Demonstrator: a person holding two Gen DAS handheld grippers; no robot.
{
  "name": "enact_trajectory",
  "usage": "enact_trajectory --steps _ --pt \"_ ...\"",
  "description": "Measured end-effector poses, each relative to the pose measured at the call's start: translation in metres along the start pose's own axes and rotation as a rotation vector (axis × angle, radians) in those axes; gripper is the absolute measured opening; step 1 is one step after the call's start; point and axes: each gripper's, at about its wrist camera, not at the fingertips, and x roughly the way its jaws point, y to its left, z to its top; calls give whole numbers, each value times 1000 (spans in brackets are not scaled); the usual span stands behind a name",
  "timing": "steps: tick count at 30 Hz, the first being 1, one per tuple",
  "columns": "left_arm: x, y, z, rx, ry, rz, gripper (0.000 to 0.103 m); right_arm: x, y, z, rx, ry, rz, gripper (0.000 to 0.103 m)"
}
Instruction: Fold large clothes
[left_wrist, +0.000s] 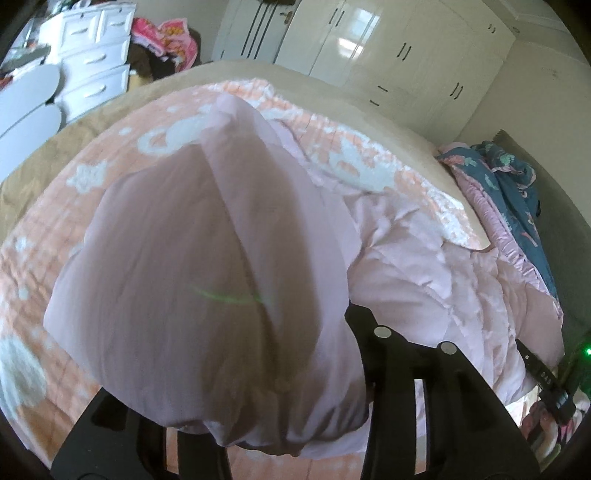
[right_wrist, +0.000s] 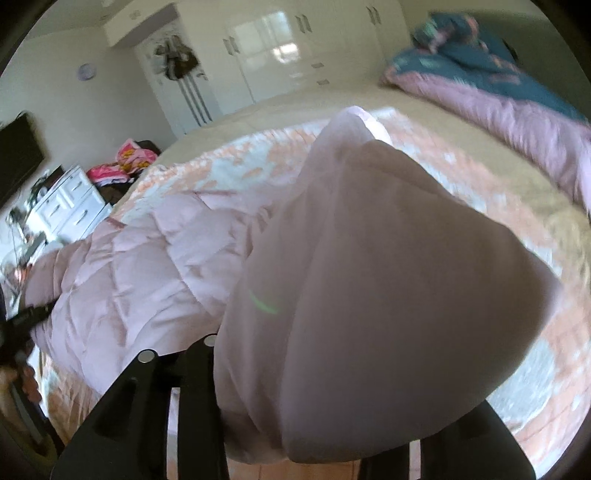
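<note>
A large pale pink quilted coat (left_wrist: 424, 266) lies on a bed covered by an orange and white blanket (left_wrist: 55, 240). My left gripper (left_wrist: 295, 369) is shut on one lifted part of the coat (left_wrist: 192, 280), which drapes over the fingers and hides the fingertips. My right gripper (right_wrist: 314, 369) is shut on another lifted part (right_wrist: 369, 314), which bulges over its fingers. The coat's body spreads to the left in the right wrist view (right_wrist: 129, 266). Both held parts hang above the blanket.
A folded pink and teal quilt (left_wrist: 509, 192) lies at the bed's far side and shows in the right wrist view (right_wrist: 498, 96). White wardrobes (left_wrist: 388, 44) line the wall. A white drawer unit (left_wrist: 92, 55) and pink clothes (left_wrist: 166, 33) stand beyond the bed.
</note>
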Motion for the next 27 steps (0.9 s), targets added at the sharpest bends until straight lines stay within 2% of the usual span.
enact_trajectory --steps 7,10,12,14,21,27 --pt "6 14 -17 -22 12 -2 44 12 -28 -23 154 61 22 54" --pt "5 20 -21 -30 16 -8 48 10 -35 -30 205 74 19 68" --pt "2 22 -25 -31 20 -9 52 6 -40 -36 233 80 7 82" --pt "-3 22 -27 -29 23 -5 57 -1 -43 -41 260 80 2 87" --pt "-28 20 -38 2 24 21 74 -49 -46 -52 263 22 -24 92" --pt "-54 14 -48 34 15 22 91 -93 -38 -58 206 -41 -41 93"
